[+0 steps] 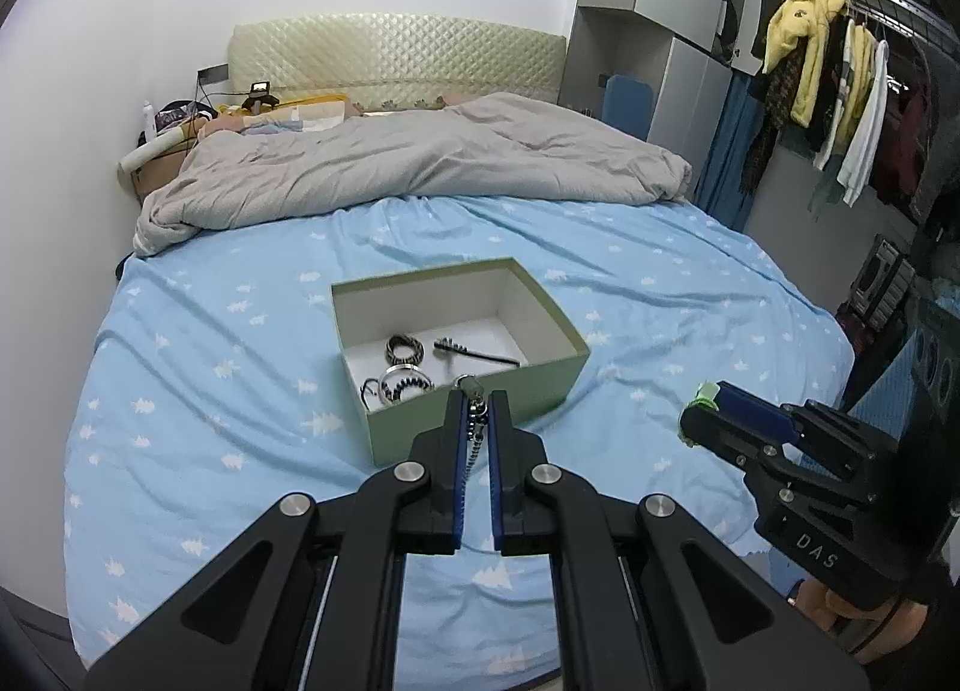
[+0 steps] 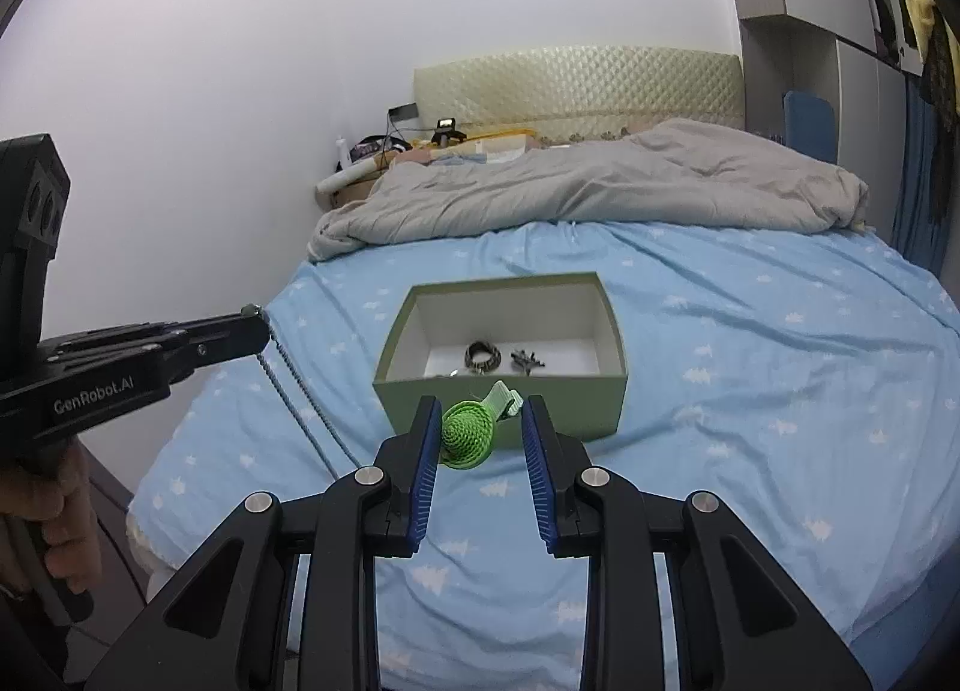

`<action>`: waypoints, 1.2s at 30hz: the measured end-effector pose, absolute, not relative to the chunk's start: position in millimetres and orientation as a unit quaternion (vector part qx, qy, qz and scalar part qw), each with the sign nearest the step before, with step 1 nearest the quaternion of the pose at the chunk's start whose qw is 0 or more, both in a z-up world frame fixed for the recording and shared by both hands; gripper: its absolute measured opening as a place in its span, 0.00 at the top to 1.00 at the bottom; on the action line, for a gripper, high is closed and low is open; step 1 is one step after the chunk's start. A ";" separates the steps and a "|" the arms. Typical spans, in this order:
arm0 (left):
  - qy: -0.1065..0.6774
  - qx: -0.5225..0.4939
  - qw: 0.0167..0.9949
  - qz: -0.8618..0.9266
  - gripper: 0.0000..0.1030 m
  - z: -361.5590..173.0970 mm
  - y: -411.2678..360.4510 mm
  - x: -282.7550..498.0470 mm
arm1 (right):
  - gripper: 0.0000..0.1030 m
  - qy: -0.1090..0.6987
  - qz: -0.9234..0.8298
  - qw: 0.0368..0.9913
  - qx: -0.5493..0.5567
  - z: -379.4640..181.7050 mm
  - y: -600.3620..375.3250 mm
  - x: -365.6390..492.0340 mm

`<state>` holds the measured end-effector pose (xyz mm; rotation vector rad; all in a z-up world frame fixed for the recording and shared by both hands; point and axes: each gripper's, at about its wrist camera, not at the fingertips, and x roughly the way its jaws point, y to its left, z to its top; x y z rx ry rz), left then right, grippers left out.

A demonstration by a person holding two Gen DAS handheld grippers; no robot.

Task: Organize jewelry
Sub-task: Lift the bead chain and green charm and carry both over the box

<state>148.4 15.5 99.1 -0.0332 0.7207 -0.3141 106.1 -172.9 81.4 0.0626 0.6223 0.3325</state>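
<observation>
An open pale green box [image 1: 474, 403] sits on the blue bed sheet; it also shows in the right wrist view [image 2: 414, 397]. Inside lie a braided ring band [image 1: 407, 347], a dark hairpin [image 1: 474, 353] and beaded bracelets [image 1: 403, 382]. My left gripper [image 1: 477, 406] is shut on a beaded chain necklace [image 1: 476, 433] just before the box's near wall; in the right wrist view the chain [image 2: 300, 391] hangs down from it. My right gripper [image 2: 477, 418] holds a green woven hair clip [image 2: 471, 430] in front of the box; its jaws stand apart around the clip.
A crumpled grey duvet [image 1: 420, 156] lies across the far half of the bed below a padded headboard [image 1: 396, 54]. A cluttered nightstand [image 1: 174, 132] stands at the far left. Clothes hang on a rack [image 1: 840, 66] at the right.
</observation>
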 end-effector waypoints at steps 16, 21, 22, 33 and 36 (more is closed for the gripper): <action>0.320 -0.003 0.939 -0.128 0.95 153.6 15.0 203.8 | 0.76 0.287 0.166 0.943 0.011 117.0 -161.5 164.3; 0.318 -0.035 0.939 -0.130 0.95 170.8 25.1 228.4 | 0.76 0.290 0.179 0.940 0.006 128.7 -158.8 188.5; 0.321 -0.047 0.936 -0.134 0.95 173.8 28.7 235.2 | 0.76 0.291 0.182 0.939 0.005 131.5 -158.4 193.9; 0.357 -0.060 0.925 -0.116 0.95 153.1 35.1 293.7 | 0.76 0.334 0.181 0.925 -0.016 117.2 -147.0 259.2; 0.385 -0.069 0.914 -0.111 0.95 127.4 33.9 310.0 | 0.76 0.352 0.176 0.919 -0.017 98.2 -145.1 277.4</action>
